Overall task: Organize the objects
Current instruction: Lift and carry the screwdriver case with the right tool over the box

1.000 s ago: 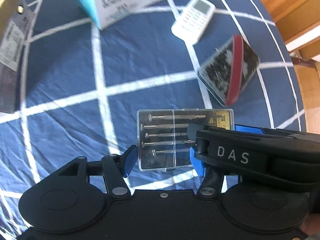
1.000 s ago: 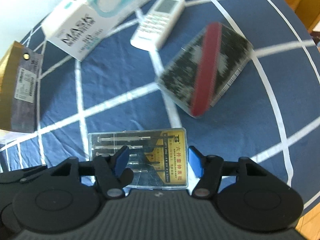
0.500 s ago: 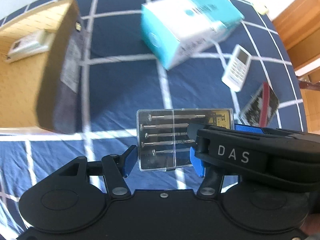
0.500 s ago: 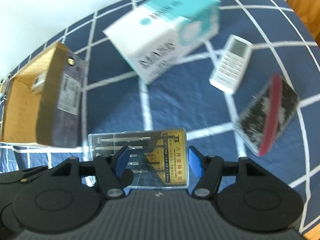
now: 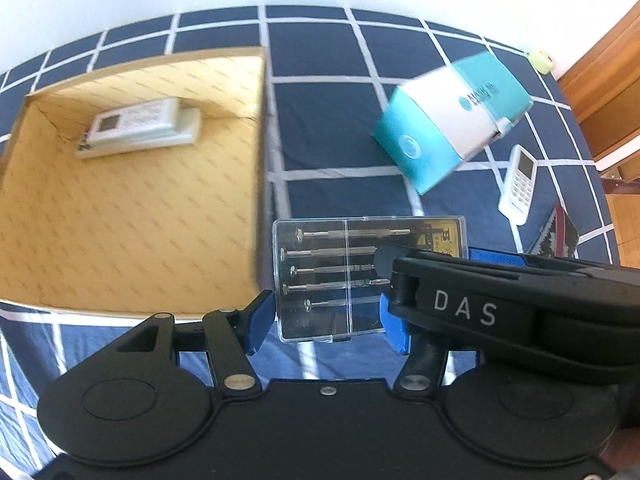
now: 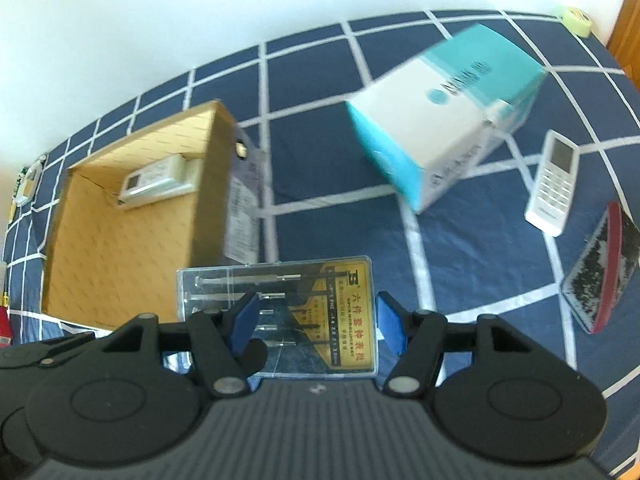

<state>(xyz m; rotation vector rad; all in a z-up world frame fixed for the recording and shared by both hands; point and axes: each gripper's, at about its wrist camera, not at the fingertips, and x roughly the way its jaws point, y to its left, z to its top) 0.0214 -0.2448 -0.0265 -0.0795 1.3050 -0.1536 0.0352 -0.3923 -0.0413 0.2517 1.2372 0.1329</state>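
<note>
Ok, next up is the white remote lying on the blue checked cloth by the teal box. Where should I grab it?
Take the white remote across its narrow width, pads on the two long edges near the middle, coming straight down from above. It lies flat, face up, so its long sides are the only opposing faces within reach. The teal box and the red-banded item sit clear of it, leaving room.

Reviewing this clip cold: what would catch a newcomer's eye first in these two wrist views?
First, the clear screwdriver case, held up between both grippers, the left gripper and the right gripper each clamped on it. Next, the open cardboard box just to its left, with a white remote lying in its far corner. To the right, a teal and white carton rests on the blue checked cloth.
</note>
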